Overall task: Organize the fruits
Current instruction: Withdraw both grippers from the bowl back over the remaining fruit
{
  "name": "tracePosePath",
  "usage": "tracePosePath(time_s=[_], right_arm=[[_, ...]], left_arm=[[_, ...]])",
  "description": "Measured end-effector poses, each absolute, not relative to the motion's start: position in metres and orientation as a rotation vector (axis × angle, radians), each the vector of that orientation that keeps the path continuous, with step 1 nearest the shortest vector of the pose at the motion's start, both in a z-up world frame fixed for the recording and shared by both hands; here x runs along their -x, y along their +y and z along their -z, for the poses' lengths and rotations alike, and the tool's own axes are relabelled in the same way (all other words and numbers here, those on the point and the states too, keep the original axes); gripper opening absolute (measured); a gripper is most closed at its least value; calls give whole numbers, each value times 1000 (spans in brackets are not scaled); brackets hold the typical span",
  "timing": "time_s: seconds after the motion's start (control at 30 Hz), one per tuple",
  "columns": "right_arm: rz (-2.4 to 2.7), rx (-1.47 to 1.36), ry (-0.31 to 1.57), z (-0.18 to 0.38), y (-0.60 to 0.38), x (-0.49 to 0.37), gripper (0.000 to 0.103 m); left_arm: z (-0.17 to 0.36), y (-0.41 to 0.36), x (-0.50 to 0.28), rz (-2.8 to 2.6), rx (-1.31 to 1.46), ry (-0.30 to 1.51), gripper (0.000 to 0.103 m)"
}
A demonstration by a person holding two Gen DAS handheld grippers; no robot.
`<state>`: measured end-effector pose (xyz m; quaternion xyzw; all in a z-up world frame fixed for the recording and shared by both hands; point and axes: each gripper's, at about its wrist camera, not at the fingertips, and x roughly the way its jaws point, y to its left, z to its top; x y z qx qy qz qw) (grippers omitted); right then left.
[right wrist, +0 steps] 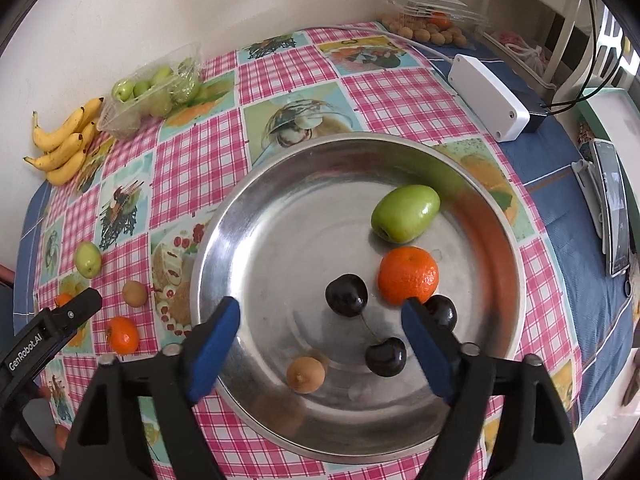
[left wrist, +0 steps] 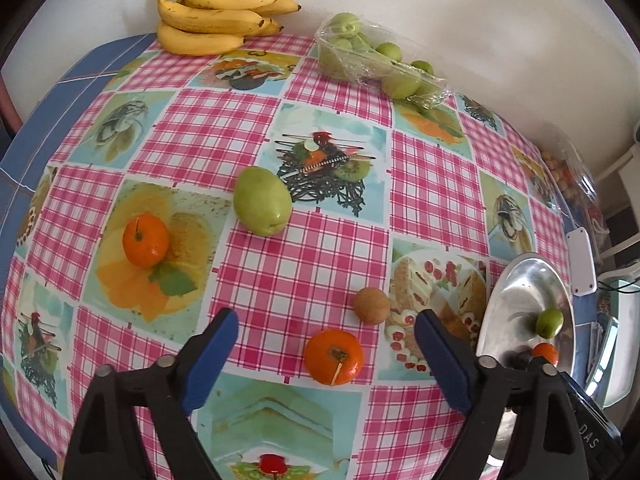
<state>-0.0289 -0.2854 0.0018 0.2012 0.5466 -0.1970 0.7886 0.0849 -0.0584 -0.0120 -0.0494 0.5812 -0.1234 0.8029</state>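
Observation:
My left gripper (left wrist: 326,332) is open and empty above the checked tablecloth, with an orange mandarin (left wrist: 334,356) and a small brown fruit (left wrist: 371,305) between its fingers. A green fruit (left wrist: 262,201) and a second mandarin (left wrist: 145,240) lie farther off to the left. My right gripper (right wrist: 320,320) is open and empty over the steel bowl (right wrist: 240,216). The bowl holds a green fruit (right wrist: 405,213), a mandarin (right wrist: 408,275), three dark cherries (right wrist: 346,295) and a small brown fruit (right wrist: 306,374). The bowl's rim shows at the right of the left wrist view (left wrist: 496,304).
Bananas (left wrist: 208,12) and a plastic tray of green fruits (left wrist: 372,56) lie at the back by the wall. A white box (right wrist: 488,96) with cables and a tray of small brown fruits (right wrist: 428,28) sit at the back right. A phone (right wrist: 614,208) stands at the right edge.

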Motion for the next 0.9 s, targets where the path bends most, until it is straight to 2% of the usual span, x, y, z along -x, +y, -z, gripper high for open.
tracePosePath(time_s=[0.07,0.17,0.63,0.9], right_arm=[[418,-438,1179,-1,-285,28,85],[417,-428,1191,1,-283,26,88],[450,-419,1231,8,-285,26,100],[472,-427,1226,7,-287,28,100]], left_arm=[[12,-59,-85,261,98,1243,95],[13,-60,-85,255,82,1241,103],[19,-61,-84,240,6,1232,103],[16,-64,-82,264,-26,1221,103]])
